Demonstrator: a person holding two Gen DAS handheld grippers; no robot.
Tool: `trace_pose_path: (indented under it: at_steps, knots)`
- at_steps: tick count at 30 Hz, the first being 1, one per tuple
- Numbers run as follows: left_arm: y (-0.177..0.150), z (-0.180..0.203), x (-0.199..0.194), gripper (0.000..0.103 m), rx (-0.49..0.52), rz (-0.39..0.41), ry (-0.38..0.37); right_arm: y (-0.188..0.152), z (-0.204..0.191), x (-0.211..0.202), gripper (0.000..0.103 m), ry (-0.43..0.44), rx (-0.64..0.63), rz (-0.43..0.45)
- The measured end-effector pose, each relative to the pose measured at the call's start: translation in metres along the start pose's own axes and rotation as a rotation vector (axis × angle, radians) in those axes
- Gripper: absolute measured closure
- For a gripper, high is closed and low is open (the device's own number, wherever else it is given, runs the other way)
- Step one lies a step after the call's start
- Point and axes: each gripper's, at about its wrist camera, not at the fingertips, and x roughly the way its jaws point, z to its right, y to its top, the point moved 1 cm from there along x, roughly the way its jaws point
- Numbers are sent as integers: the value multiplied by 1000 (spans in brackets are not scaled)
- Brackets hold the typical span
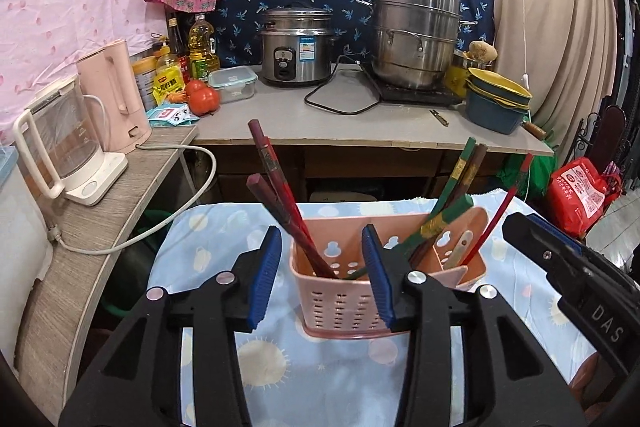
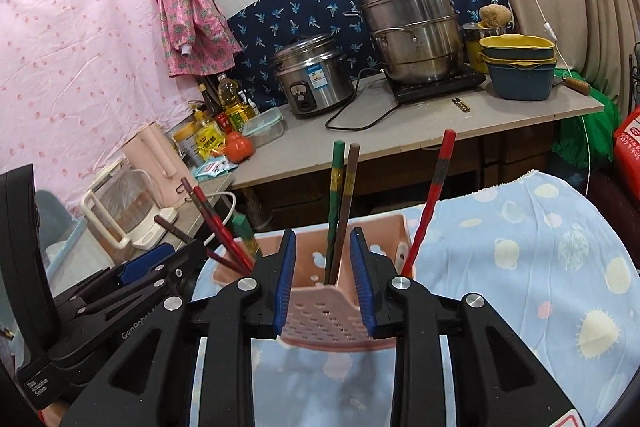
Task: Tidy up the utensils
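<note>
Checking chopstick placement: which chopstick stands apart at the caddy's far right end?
The bright red chopstick leans alone in the pink caddy at its right end; the others are maroon, brown or green.

Worktop under a pale blue patterned cloth

The cloth (image 1: pixel 320 359) covers the worktop (image 2: pixel 532 267), printed with suns and planets; a pink perforated utensil holder (image 1: pixel 344 291) stands directly on it, chopsticks (image 1: pixel 276 187) leaning up out of its compartments.

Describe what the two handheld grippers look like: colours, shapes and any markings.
Both the left gripper and the right gripper have black angular plastic frames with cut-out openings, round silver pivot pins and two fingers faced with ribbed blue pads. White lettering marks the bodies: "DAS" on the right one, "GenRobot" and a small label on the left one. No hands or sleeves show.
</note>
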Motion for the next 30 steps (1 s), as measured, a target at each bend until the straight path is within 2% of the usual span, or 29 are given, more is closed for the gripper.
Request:
trace_pose_path:
  at_steps: [2,6,15,30]
  knots:
    - [-3,0,-5,63,0,-2,6,-5,-2,-5,75,0,-10,-4]
    - [-11,4,-19,54,8,3,32,-16,-8,-17,74,-7,-39,-12]
    - [-39,18,-52,53,35,-12,53,-47,-17,-50,74,-46,-92,-31]
    - [-82,13,-84,53,-5,-56,78,-85,-25,-91,74,-150,-181,-66]
